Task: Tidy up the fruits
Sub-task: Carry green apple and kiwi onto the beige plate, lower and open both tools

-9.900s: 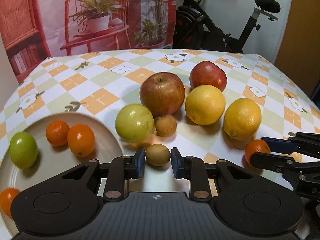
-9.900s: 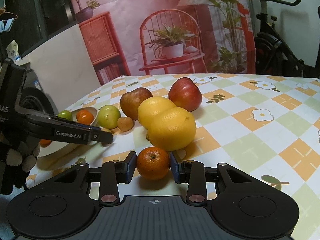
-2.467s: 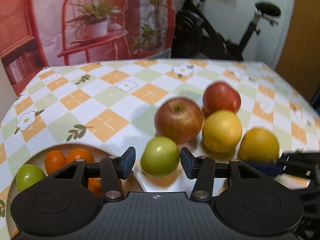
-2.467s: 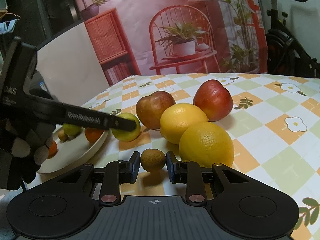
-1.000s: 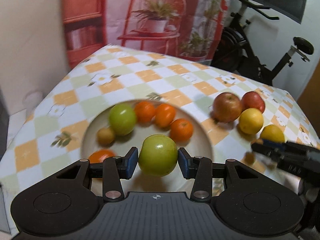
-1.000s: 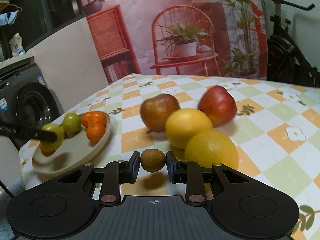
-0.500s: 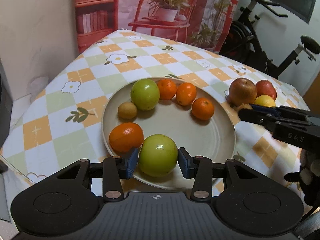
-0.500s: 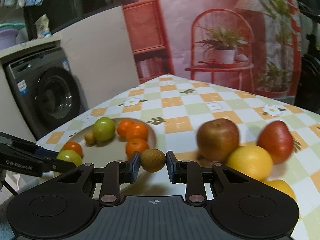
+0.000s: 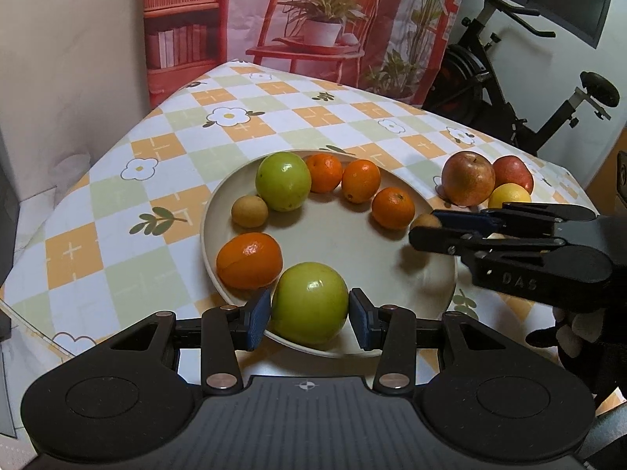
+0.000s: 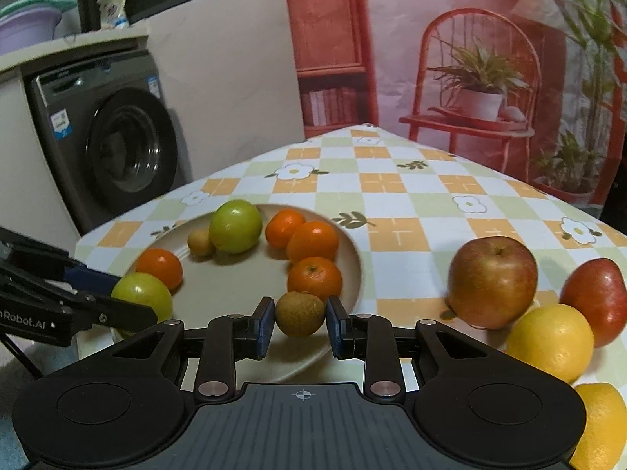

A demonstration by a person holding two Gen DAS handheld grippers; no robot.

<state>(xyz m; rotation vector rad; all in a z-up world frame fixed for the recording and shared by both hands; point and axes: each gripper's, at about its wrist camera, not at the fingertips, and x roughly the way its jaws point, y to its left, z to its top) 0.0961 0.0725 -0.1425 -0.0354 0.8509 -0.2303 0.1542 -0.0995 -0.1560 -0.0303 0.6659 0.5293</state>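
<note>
A beige plate (image 9: 352, 243) holds a green fruit (image 9: 283, 181), several oranges and a small brown fruit (image 9: 249, 211). My left gripper (image 9: 309, 315) stands around a green apple (image 9: 309, 307) at the plate's near rim; small gaps show beside both pads. My right gripper (image 10: 299, 323) stands around a small brown fruit (image 10: 300, 313) over the plate's (image 10: 235, 274) near edge, with small gaps at the pads. It shows from the side in the left wrist view (image 9: 425, 227).
Two red apples (image 10: 491, 282) (image 10: 597, 299) and two yellow citrus fruits (image 10: 548, 342) lie on the checked tablecloth right of the plate. A washing machine (image 10: 113, 152) stands left of the table. An exercise bike (image 9: 521, 94) stands behind the table.
Both grippers have come down over the plate. The left jaws have widened slightly around the green apple, and the right jaws around the brown fruit.
</note>
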